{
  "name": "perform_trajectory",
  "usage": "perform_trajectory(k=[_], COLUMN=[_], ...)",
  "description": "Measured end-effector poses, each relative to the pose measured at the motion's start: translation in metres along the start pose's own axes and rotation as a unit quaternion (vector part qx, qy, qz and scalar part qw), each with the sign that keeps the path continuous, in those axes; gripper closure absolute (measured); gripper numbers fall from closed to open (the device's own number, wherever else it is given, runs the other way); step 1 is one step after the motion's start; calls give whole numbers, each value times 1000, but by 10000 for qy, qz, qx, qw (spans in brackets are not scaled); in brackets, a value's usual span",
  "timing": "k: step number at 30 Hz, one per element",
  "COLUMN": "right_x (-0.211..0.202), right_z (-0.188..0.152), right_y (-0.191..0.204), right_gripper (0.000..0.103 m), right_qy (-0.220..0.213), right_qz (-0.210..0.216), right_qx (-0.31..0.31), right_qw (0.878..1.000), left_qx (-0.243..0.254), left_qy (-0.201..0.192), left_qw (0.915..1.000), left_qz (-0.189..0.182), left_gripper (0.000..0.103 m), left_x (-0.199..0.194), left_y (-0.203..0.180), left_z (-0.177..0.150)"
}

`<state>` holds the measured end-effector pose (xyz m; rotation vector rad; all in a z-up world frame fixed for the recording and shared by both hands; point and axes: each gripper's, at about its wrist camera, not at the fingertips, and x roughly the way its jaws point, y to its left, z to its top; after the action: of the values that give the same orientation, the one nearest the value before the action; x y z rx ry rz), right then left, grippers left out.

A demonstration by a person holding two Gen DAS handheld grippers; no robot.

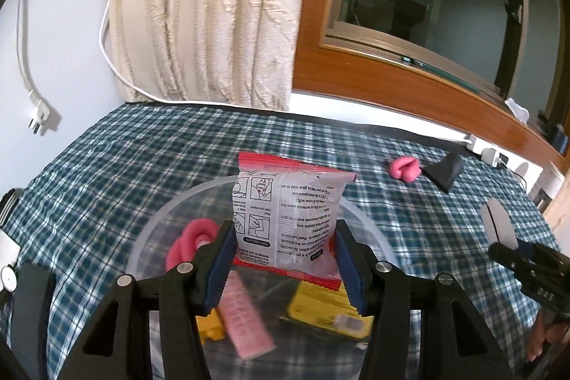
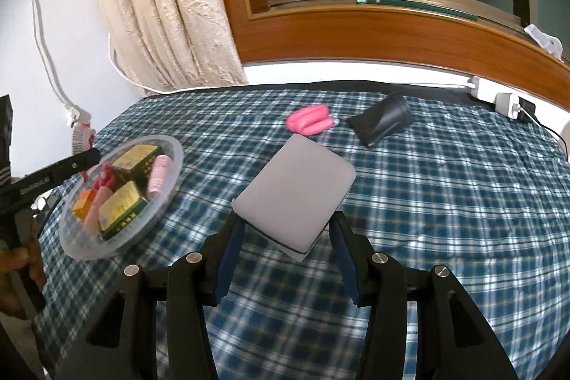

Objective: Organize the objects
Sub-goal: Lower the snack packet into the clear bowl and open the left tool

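My left gripper [image 1: 285,259] is shut on a red and white packet [image 1: 285,212], held upright over a clear plastic bowl [image 1: 149,234]. The bowl holds yellow boxes [image 1: 320,308], a pink tube [image 1: 245,326] and a pink coiled item [image 1: 192,237]. My right gripper [image 2: 285,248] is shut on a flat grey case [image 2: 295,191], lifted above the checked cloth. In the right wrist view the bowl [image 2: 174,166] lies at the left, with the left gripper [image 2: 71,162] reaching over it. In the left wrist view the right gripper [image 1: 513,248] shows at the right edge with the case [image 1: 497,223].
A pink clip-like item [image 2: 310,120] and a black pouch [image 2: 383,121] lie at the far side of the blue checked cloth [image 2: 427,219]. A white power strip with a charger [image 2: 506,102] sits by the window sill. A cream curtain [image 2: 171,6] and a hanging plug [image 1: 37,116] are behind.
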<state>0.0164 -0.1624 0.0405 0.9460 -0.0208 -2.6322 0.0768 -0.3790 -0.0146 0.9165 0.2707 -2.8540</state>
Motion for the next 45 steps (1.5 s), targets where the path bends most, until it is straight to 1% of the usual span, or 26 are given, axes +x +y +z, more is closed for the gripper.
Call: perform_trajectory(k=[5,14,16,18,22,25,27,32,37,42,45], right_x=[0,4,7,10,14,15,16,20,24,30,34], right_z=[5,14,16,17,18,17,16,10,1,-4,-6], right_y=[21,70,82,91,108,119,128,157,184,203,214], right_gripper=[52,52,52,52,52,52,52,52,52,52,50], right_qy=[-59,-131,-120,-104,-58,-20,10,119,232,301,335], right_qz=[114,433,502,547,657,761,844,1125,1386,1526,1640], right_qx=[-5,-312,-384,-441,-533,-617,-701,-1018,-1330,-1576,-1769], right_qw=[9999,9985,9979,9975,9964,9952,9940,9883,9811,9752,9699], left_qx=[-69,-153,-190,-205,-309,-433,-506,-661,-741,-930,-1002], left_qy=[51,185,202,195,123,39,-13,-218,-412,-461,-472], left_qw=[9999,9995,9993,9992,9988,9984,9981,9975,9963,9944,9936], left_qz=[-78,-220,-259,-282,-359,-375,-355,-127,109,213,241], left_gripper=[46,45,42,37,35,30,26,18,16,14,13], left_x=[5,12,12,12,9,6,5,-1,-9,-10,-10], left_y=[13,32,36,39,45,52,57,69,80,92,95], left_z=[-2,-8,-9,-9,-9,-7,-6,-4,-3,-2,-2])
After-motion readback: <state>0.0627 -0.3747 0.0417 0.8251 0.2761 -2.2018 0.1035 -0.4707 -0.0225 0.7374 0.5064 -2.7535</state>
